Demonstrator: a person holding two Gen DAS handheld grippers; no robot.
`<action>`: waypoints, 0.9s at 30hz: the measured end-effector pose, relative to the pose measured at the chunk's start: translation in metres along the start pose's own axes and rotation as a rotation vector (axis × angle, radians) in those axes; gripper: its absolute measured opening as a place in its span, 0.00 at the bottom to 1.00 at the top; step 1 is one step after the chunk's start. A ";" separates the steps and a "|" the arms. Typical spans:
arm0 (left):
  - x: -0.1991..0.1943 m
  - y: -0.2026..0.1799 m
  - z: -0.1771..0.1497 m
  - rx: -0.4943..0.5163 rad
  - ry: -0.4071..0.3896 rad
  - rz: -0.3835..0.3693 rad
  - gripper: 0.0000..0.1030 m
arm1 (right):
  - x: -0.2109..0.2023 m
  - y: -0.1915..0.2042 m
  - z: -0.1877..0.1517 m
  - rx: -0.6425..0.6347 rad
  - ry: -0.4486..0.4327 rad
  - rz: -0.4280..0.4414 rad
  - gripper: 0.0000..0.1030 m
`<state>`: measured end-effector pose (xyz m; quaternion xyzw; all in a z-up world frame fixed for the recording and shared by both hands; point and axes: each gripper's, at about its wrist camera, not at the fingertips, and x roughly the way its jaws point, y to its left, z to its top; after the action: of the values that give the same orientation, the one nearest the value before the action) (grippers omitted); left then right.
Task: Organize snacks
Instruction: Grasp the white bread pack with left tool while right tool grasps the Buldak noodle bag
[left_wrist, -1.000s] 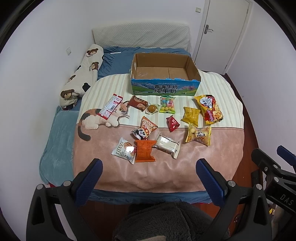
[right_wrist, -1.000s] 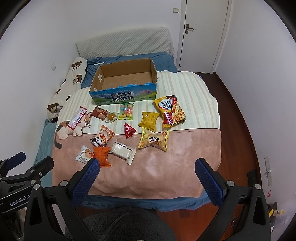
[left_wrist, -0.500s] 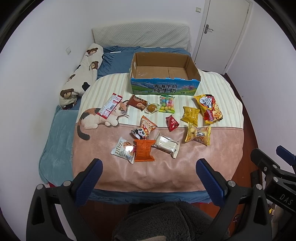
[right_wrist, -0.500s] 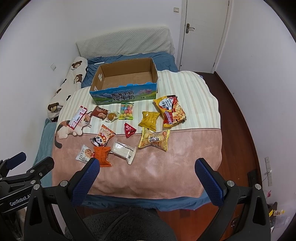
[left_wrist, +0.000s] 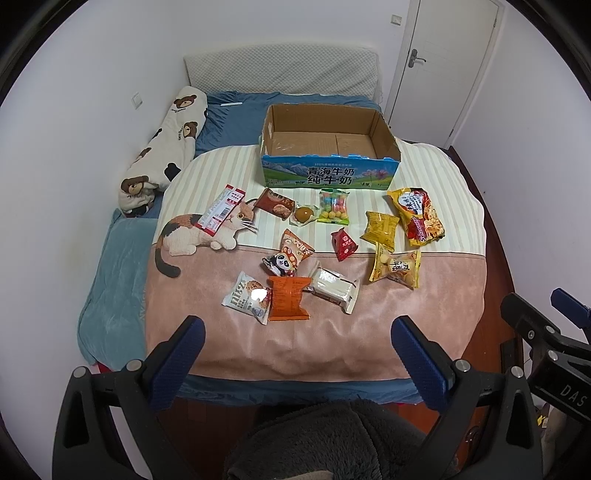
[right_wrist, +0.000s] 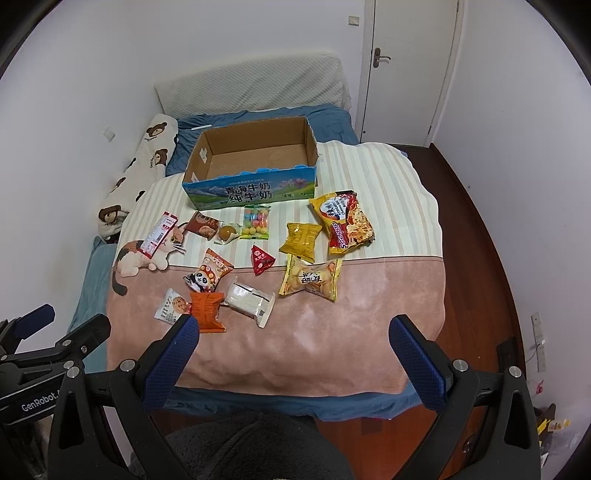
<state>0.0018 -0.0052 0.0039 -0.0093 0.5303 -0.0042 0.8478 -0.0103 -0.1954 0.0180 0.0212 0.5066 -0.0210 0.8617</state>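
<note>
Nothing has moved since earlier. Left gripper (left_wrist: 295, 347) and right gripper (right_wrist: 295, 343): wide apart, empty. Ahead of both: thirteen snack packets; beyond them, one cardboard box (left_wrist: 328, 173), open-topped, long axis crosswise.

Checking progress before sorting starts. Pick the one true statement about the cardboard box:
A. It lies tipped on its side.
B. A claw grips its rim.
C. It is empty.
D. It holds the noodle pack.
C: the box stands upright on the bed with only its bare cardboard floor showing, and every snack lies outside it on the blanket.
</note>
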 end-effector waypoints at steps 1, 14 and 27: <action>0.000 0.000 0.000 -0.001 0.000 0.000 1.00 | 0.000 0.000 0.000 0.001 0.000 0.001 1.00; 0.030 0.009 0.009 -0.086 -0.021 0.031 1.00 | 0.013 -0.006 0.004 0.052 -0.002 0.012 1.00; 0.246 0.003 0.010 -0.366 0.472 -0.138 1.00 | 0.182 -0.070 0.065 0.104 0.195 -0.031 1.00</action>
<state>0.1185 -0.0064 -0.2131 -0.1968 0.7027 0.0318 0.6830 0.1308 -0.2715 -0.1111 0.0599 0.5864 -0.0585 0.8057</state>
